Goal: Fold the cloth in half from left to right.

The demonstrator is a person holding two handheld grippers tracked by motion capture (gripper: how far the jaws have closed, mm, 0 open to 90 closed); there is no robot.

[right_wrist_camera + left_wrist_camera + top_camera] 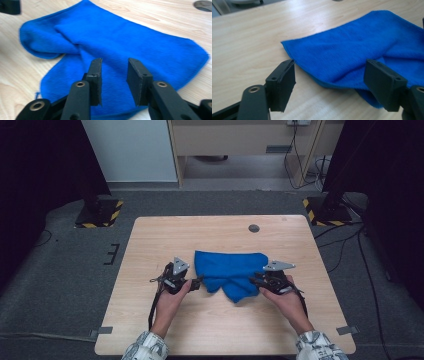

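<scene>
A blue cloth [230,270] lies crumpled and partly folded over itself in the middle of the wooden table [150,320]. My left gripper [197,282] sits at the cloth's left edge. In the left gripper view its jaws stand wide apart around the near border of the cloth [352,50], with the pads clear of the fabric; the left gripper [330,75] is open. My right gripper [254,280] is at the cloth's right side. In the right gripper view the right gripper [114,65] hovers over the cloth [125,45] with a narrow gap between its jaws and nothing pinched.
A round dark grommet [254,228] sits in the table's far part, right of centre. Two stand bases with yellow-black stripes [100,212] [325,210] rest on the floor beyond the far corners. Bare wood surrounds the cloth.
</scene>
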